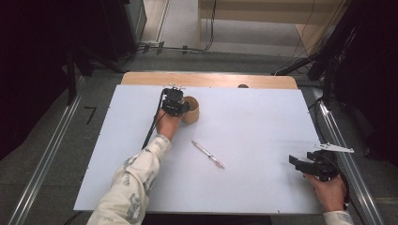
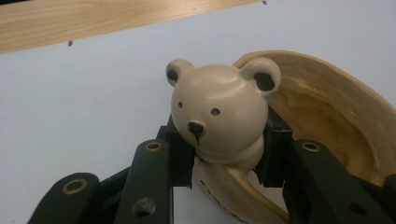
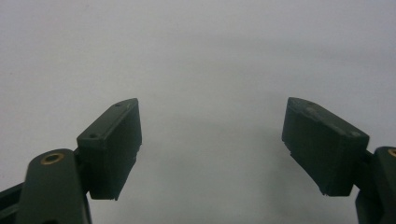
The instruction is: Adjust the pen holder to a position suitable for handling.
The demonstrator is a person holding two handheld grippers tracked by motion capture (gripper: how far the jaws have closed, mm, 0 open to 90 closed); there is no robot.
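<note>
A: High view, items?
B: Left gripper [image 1: 180, 107] at wooden cup [image 1: 192, 109], near worktop's [image 1: 263, 117] far edge; pen [image 1: 208, 154] mid-sheet, open room all round; right gripper [image 1: 300, 162] by right edge.
A: Left gripper view?
B: Fingers [image 2: 180, 156] pinching bear figure [image 2: 218, 114] over the cup rim [image 2: 327, 100].
A: Right gripper view?
B: Fingers [image 3: 112, 144] spread wide, bare sheet between

The bear figure's [image 2: 218, 119] lower part is hidden between the black jaws of the left gripper [image 2: 224, 154]; the wooden cup [image 2: 327, 121] runs off the right and bottom edges; in the high view the pen [image 1: 208, 154] is too small to read its details.
</note>
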